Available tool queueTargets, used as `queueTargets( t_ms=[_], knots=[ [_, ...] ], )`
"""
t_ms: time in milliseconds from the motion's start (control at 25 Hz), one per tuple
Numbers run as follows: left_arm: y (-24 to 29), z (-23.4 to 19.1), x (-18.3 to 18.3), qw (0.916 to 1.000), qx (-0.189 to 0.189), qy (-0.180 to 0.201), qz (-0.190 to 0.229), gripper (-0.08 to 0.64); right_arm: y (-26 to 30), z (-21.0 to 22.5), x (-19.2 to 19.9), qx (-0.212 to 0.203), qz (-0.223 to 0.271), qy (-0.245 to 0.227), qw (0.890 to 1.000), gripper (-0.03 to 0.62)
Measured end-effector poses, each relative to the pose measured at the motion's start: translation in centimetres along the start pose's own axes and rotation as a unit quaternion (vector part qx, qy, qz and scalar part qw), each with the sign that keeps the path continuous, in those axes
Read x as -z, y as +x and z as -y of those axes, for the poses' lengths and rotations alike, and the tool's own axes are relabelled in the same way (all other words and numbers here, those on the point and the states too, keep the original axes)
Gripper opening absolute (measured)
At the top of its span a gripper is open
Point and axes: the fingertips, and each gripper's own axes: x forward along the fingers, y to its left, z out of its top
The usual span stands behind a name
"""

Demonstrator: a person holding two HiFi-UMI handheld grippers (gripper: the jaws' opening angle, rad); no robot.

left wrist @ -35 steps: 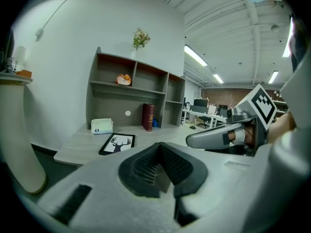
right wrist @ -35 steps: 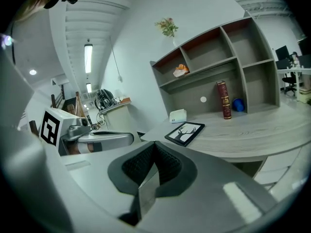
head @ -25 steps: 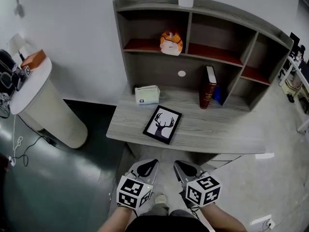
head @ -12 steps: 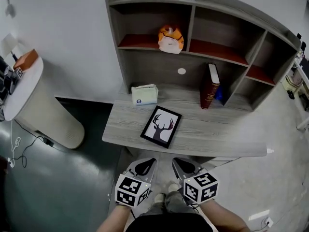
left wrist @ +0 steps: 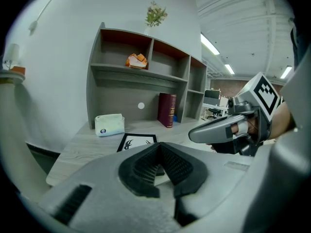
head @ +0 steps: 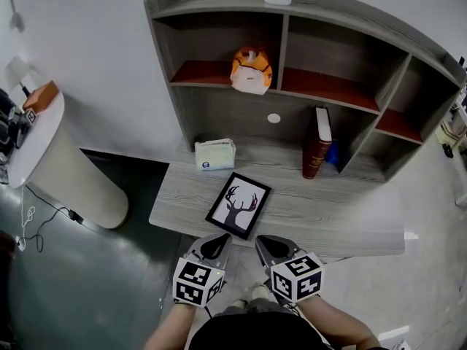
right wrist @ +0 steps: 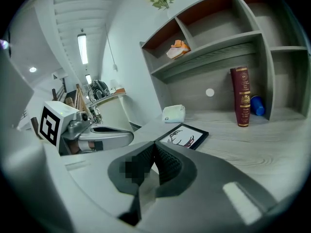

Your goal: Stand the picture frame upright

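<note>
Noting picture frame [head: 238,205] lying flat: seeming light, stiff, perhaps glazed; favouring edge grip. Hovering left tool [head: 214,245], right tool [head: 268,245] clenched, empty.

1. A black picture frame [head: 238,205] showing a deer-head silhouette lies flat near the front edge of a grey wooden desk [head: 336,214].
2. At the frame's 11 o'clock sits a white tissue pack [head: 214,154]. At its 2 o'clock a dark red book [head: 316,143] stands upright by a shelf divider, with a blue object [head: 332,154] just beside it.
3. An orange-and-white object [head: 251,69] rests on the shelf at 12 o'clock.
4. The left gripper [head: 215,243] and right gripper [head: 267,245] hover at the frame's 7 and 5 o'clock, at the desk's near edge, clear of the frame.
</note>
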Motion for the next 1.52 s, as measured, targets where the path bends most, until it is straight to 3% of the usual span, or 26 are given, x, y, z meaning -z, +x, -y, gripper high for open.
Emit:
queueTargets(
  t_ms=[160,440,640,800,960,1520],
  knots=[
    [1.3,-0.2,-0.5,0.9998,-0.011,-0.011,0.009,-0.002,0.5,1.6,0.0,-0.004,-0.007,-0.001,1.0,-0.002],
    [3.1,-0.4,0.7,0.9994,-0.015,0.003,-0.031,-0.002,1.8,3.6,1.0,-0.008,-0.01,0.043,0.999,-0.002],
    [4.2,-1.2,0.5,0.9992,0.001,-0.007,-0.04,-0.002,2.9,5.0,1.1,0.004,-0.013,0.063,0.998,-0.002],
    [5.4,-2.9,0.4,0.9989,0.002,0.016,-0.045,-0.002,4.2,5.9,0.6,0.016,-0.002,0.075,0.997,-0.002],
    [6.4,-5.5,0.4,0.9974,0.0,0.044,-0.057,-0.002,6.3,6.9,0.4,0.047,-0.012,0.084,0.995,-0.002],
    [10.6,-11.9,1.5,0.9917,0.052,0.052,-0.106,0.018,10.8,9.3,0.9,0.146,-0.036,0.134,0.979,-0.002]
  ],
)
